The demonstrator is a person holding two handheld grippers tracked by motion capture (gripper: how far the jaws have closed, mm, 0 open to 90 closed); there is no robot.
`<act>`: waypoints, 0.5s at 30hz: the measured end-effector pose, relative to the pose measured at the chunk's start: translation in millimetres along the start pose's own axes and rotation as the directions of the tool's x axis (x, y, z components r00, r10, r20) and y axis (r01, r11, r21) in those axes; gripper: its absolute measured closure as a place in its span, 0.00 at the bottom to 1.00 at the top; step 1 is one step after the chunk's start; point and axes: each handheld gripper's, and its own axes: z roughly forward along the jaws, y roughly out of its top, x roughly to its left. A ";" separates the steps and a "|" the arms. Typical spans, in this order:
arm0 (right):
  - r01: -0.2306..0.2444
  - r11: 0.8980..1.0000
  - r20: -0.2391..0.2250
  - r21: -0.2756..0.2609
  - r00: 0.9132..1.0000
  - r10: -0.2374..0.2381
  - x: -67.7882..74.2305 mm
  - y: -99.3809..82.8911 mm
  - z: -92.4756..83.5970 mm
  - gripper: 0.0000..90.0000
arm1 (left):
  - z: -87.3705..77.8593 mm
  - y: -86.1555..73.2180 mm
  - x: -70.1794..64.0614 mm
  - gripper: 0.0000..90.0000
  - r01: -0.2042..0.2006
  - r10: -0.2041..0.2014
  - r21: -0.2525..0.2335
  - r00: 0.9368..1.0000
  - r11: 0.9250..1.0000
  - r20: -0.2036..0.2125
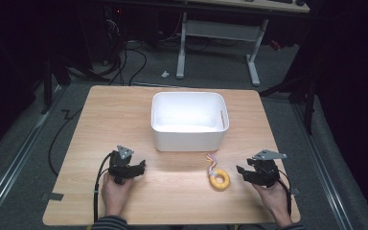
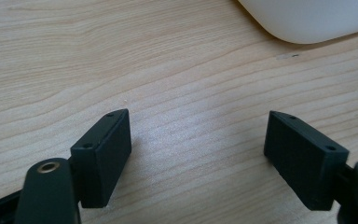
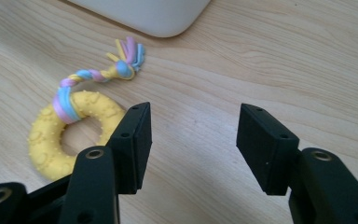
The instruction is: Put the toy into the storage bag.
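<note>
A yellow rubber ring toy (image 1: 219, 180) with a braided pastel rope tail (image 1: 212, 161) lies on the wooden table (image 1: 124, 110), in front of a white plastic bin (image 1: 189, 140). In the right gripper view the ring (image 3: 51, 144) lies left of the jaws, partly behind the left jaw, with the rope (image 3: 100, 74) trailing toward the bin (image 3: 154, 16). My right gripper (image 1: 241, 171) (image 3: 193, 140) is open just right of the toy, with nothing between its jaws. My left gripper (image 1: 141, 166) (image 2: 198, 154) is open over bare wood at the front left.
The bin looks empty and its corner (image 2: 307, 21) shows ahead of the left gripper. Beyond the table's far edge stand a white desk frame (image 1: 218, 43) and cables (image 1: 124, 62) on the grey floor. A person's hands (image 1: 116, 191) hold both grippers.
</note>
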 end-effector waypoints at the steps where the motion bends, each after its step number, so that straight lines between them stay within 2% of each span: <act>1: -0.006 1.000 -0.007 0.001 1.000 0.006 3.7 1.5 -1.4 0.50 | 0.0 0.0 0.0 0.26 0.000 0.000 0.000 1.000 1.000 0.000; 3: -0.005 1.000 -0.020 0.003 1.000 0.005 5.2 2.5 -1.7 0.49 | 0.0 0.0 0.0 0.26 0.000 0.000 0.000 1.000 1.000 -0.001; 6: 0.028 1.000 -0.038 0.014 0.999 -0.027 12.5 6.1 -2.2 0.49 | -0.1 0.0 0.2 0.26 0.002 -0.002 -0.001 1.000 1.000 0.000; 8: 0.032 0.999 -0.038 0.015 0.999 -0.031 14.0 6.7 -1.7 0.50 | -0.1 -0.1 0.3 0.26 0.003 -0.003 -0.001 1.000 1.000 0.000; 13: 0.071 0.996 -0.074 0.052 0.995 -0.067 24.0 11.5 2.0 0.54 | -0.2 -0.1 0.5 0.27 0.002 -0.002 -0.002 1.000 1.000 0.000; 15: 0.070 0.996 -0.091 0.056 0.994 -0.064 26.3 11.9 3.3 0.55 | -0.2 -0.1 0.4 0.27 0.002 -0.002 -0.001 1.000 1.000 0.000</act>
